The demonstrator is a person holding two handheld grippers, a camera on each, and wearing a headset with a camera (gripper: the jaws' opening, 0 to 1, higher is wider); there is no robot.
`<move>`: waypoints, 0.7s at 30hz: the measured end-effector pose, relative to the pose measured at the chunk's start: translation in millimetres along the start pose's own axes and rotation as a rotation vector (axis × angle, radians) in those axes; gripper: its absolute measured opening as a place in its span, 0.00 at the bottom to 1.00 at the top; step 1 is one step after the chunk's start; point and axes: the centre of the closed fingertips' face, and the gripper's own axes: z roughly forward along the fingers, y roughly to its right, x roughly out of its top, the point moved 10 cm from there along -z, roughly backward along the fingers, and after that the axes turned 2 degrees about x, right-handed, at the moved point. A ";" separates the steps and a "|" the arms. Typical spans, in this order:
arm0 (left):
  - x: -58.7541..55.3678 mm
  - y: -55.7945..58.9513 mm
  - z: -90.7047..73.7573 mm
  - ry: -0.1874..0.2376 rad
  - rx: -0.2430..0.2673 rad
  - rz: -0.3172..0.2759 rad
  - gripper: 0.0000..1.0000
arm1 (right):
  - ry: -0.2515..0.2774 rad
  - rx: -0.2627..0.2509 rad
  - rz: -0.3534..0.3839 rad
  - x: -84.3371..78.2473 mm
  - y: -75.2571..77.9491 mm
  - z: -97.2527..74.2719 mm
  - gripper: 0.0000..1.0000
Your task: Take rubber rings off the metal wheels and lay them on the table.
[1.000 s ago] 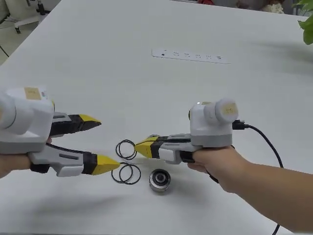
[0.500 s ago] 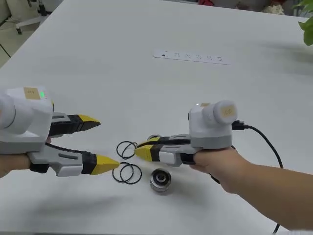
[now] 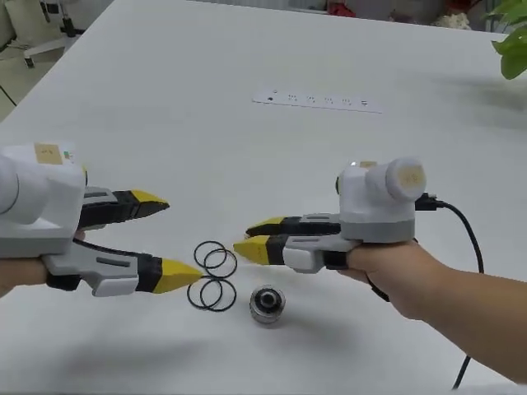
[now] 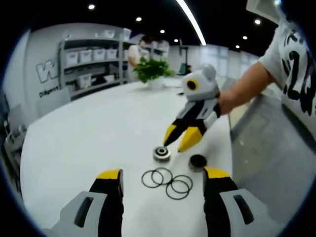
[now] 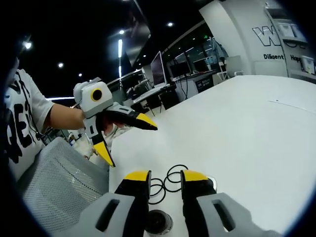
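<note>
Broad bare white table (image 3: 247, 148) lies beyond the work, running out to a white power strip (image 3: 317, 100) (the table's far and left edges are well off). The left gripper (image 3: 169, 239) is held with its yellow-tipped jaws spread wide and empty. The right gripper (image 3: 254, 236) faces it, jaws narrowly parted, holding nothing. Between their tips, flat on the table, lie 4 thin black rubber rings (image 3: 214, 276). A round metal wheel with a dark centre (image 3: 266, 303) stands just beside them, on the person's side. Against 1.0 s ago, the right gripper's body sits further right and its 2 tips show apart; the rings number 4 as before. The left gripper view shows a 2nd metal wheel (image 4: 161, 153) below the right gripper's tips, where the head view has the gripper in front.
</note>
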 end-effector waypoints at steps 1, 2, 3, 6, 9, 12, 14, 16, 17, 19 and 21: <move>0.8 0.5 0.0 0.001 -0.001 0.000 0.67 | 0.002 -0.003 -0.006 0.7 -0.2 -2.5 0.22; 1.9 1.1 0.1 0.002 -0.002 0.002 0.67 | 0.002 -0.009 -0.017 1.5 -0.5 -6.5 0.23; 2.7 1.6 0.2 0.002 -0.004 0.003 0.67 | 0.003 -0.010 -0.022 1.7 -1.0 -9.3 0.24; 4.8 3.1 0.6 0.005 -0.007 0.010 0.68 | 0.006 -0.015 -0.040 2.8 -2.6 -20.4 0.24; 6.4 4.6 1.1 0.007 -0.012 0.008 0.69 | 0.003 -0.025 -0.057 2.9 -3.5 -31.4 0.28; 7.6 6.8 1.8 0.005 -0.018 0.013 0.69 | 0.002 -0.044 -0.077 1.7 -4.3 -43.2 0.33; 8.0 8.3 2.2 0.006 -0.021 0.013 0.70 | 0.005 -0.046 -0.078 0.0 -5.2 -49.4 0.37; 8.1 9.6 2.2 0.005 -0.024 0.013 0.70 | 0.002 -0.052 -0.085 -2.3 -6.6 -54.3 0.40; 8.0 10.5 2.0 0.005 -0.024 0.014 0.70 | -0.001 -0.057 -0.091 -3.9 -8.1 -57.4 0.42; 7.7 11.7 1.3 0.002 -0.025 0.019 0.71 | -0.008 -0.063 -0.099 -6.4 -10.0 -62.5 0.45; 7.2 12.5 0.4 -0.001 -0.025 0.024 0.72 | -0.014 -0.070 -0.103 -8.6 -10.8 -66.4 0.48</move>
